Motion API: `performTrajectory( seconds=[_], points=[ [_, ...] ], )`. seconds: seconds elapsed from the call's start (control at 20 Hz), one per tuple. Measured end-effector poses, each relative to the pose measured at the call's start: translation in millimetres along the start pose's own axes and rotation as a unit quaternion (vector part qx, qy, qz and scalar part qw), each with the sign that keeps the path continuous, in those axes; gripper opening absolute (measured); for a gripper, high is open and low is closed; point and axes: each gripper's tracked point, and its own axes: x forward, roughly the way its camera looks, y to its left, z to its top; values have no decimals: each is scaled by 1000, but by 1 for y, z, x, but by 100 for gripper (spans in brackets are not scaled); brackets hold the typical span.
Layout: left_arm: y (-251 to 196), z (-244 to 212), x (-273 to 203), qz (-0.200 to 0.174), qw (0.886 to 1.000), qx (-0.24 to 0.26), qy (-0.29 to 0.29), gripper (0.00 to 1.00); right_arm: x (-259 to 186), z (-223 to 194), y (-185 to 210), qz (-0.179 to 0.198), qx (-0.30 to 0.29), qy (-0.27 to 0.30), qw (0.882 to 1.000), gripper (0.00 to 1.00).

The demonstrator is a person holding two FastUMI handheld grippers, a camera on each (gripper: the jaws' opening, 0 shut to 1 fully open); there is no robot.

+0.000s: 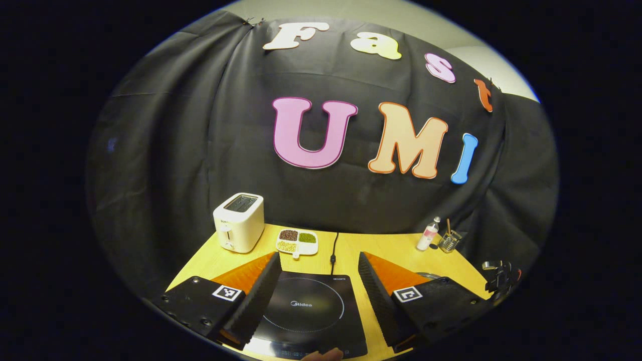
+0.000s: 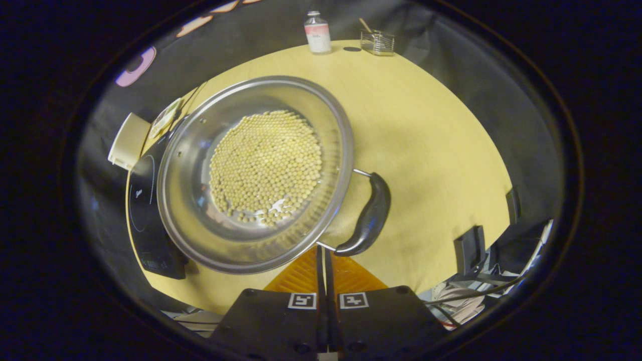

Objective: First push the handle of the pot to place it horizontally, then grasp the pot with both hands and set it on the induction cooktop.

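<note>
The steel pot [image 2: 256,173], with a layer of pale beans in it, stands on the yellow table [image 2: 426,140], its left side over the edge of the black induction cooktop [image 2: 145,220]. Its dark curved handle [image 2: 368,215] lies at the pot's right side, running near to far. My right gripper [image 2: 323,249] is shut with nothing between its fingers, its tips at the pot's rim by the handle's near end. My left gripper [image 1: 319,256] is open and hovers over the cooktop [image 1: 306,306], which lies between its fingers. The right gripper [image 1: 499,278] shows at the far right.
A white toaster [image 1: 239,221] and a divided dish of beans [image 1: 297,241] stand behind the cooktop, with its power cord [image 1: 333,248] running back. A small bottle [image 2: 317,32] and a glass container [image 2: 377,42] sit at the table's far edge.
</note>
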Motion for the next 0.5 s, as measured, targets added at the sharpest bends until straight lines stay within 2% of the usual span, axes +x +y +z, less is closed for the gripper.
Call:
performTrajectory(
  seconds=[0.25, 0.35, 0.5],
  points=[
    [-48, -34, 11, -24, 998, -19, 58, 94, 10, 38, -20, 27, -5, -7, 1000, 0],
    [-61, -46, 17, -24, 996, -18, 80, 95, 12, 55, -25, 44, -14, -10, 999, 3],
    [-87, -80, 21, -33, 988, -46, 141, 95, 17, 73, -35, 57, -40, -16, 997, 3]
  ],
)
